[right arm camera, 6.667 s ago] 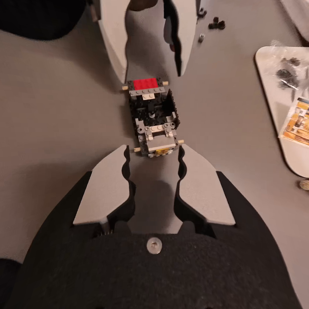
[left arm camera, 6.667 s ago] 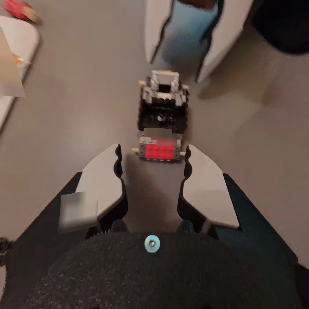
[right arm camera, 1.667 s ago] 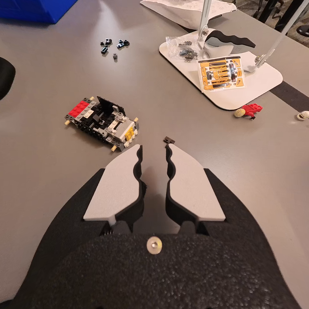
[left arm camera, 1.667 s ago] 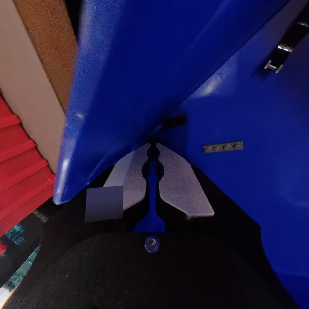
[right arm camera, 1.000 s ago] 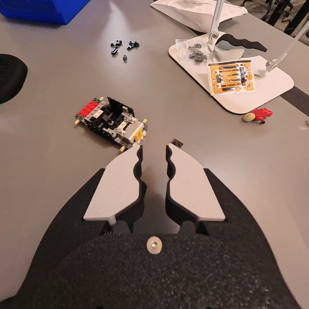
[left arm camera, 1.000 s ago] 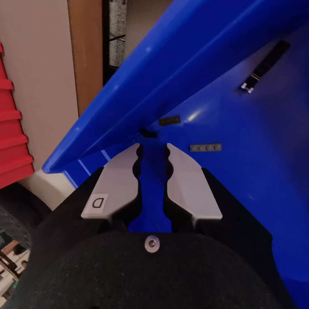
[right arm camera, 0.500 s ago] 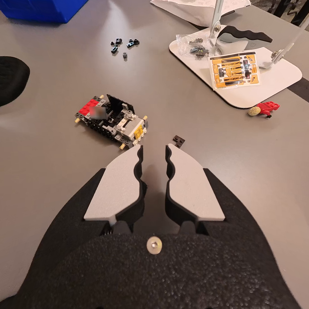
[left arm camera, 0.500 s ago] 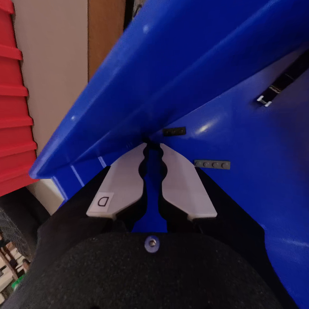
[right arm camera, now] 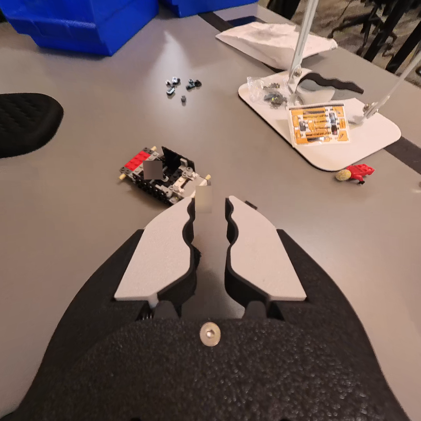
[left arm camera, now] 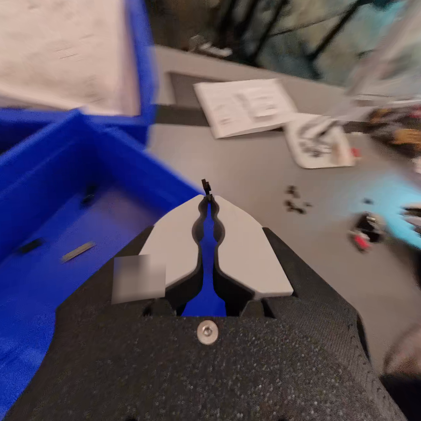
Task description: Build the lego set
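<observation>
My left gripper (left arm camera: 209, 198) is shut on a small black lego piece (left arm camera: 206, 185) that sticks up from its tips, held above the rim of the blue bin (left arm camera: 57, 159). The half-built lego car (right arm camera: 159, 175), black and grey with a red plate at one end, lies on the grey table just ahead and left of my right gripper (right arm camera: 210, 200). My right gripper is open and empty above the table. A small dark plate (right arm camera: 250, 204) lies beside its right fingertip. The car shows blurred in the left wrist view (left arm camera: 364, 230).
The bin holds a grey plate (left arm camera: 78, 250) and two black pieces (left arm camera: 30, 245). Several small dark pieces (right arm camera: 182, 86) lie on the table. A white tray (right arm camera: 376, 145) holds a sticker sheet (right arm camera: 319, 125) and a bag. A red piece (right arm camera: 358, 172) lies by it. An instruction booklet (left arm camera: 246, 107) lies farther off. About 55 cm separates my left fingertips from my right.
My left gripper closed on a black piece in the bin's corner and has lifted it out, swinging toward the table. My right gripper has drifted slightly closer to the car.
</observation>
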The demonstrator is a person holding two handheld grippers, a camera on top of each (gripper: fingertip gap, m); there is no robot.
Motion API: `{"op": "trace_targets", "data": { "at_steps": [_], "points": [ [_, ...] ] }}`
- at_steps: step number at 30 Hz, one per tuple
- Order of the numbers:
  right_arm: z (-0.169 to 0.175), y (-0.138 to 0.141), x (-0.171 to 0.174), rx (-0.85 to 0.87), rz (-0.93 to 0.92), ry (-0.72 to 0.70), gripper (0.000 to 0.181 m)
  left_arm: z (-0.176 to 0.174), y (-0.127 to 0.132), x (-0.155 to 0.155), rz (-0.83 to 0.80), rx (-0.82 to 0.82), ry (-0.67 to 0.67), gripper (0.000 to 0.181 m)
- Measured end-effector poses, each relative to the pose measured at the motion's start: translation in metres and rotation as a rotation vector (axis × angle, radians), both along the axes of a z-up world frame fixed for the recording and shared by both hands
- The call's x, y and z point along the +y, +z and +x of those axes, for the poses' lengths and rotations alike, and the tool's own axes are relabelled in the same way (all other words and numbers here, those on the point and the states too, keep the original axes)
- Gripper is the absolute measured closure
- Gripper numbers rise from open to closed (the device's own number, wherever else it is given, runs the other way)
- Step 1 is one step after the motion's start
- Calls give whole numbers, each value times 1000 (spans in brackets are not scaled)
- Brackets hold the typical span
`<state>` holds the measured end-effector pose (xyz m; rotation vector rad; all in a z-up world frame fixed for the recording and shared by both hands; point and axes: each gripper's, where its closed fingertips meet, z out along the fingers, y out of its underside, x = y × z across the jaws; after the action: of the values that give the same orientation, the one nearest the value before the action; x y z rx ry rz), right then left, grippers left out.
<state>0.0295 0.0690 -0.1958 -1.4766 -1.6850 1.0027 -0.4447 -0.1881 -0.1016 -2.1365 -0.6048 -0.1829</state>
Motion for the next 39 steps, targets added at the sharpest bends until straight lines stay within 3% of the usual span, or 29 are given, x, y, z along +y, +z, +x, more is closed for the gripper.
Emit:
{"op": "trace_targets", "data": {
  "at_steps": [4, 7, 11, 15, 21, 31, 36, 39],
  "points": [
    [-9, 22, -20, 105, 38, 65, 156, 125, 43, 50, 290, -53, -353, 179],
    [-19, 43, -44, 193, 122, 128, 156, 227, 60, 80, 456, -107, -629, 179],
    [-28, 78, -83, 326, 140, 213, 157, 339, 59, 106, 581, -65, -940, 179],
    [-27, 112, -105, 415, -42, 271, 166, 407, 44, 127, 614, 55, -1107, 179],
    [-22, 116, -98, 399, -203, 296, 164, 448, 17, 142, 571, 160, -1200, 179],
    [-24, 95, -106, 300, -351, 356, 176, 453, -3, 149, 547, 145, -1185, 179],
    [-28, 92, -90, 263, -616, 297, 177, 446, -4, 163, 577, 305, -1082, 161],
    [-31, 89, -83, 237, -759, 259, 177, 443, -8, 170, 557, 448, -1031, 162]
  ]
}}
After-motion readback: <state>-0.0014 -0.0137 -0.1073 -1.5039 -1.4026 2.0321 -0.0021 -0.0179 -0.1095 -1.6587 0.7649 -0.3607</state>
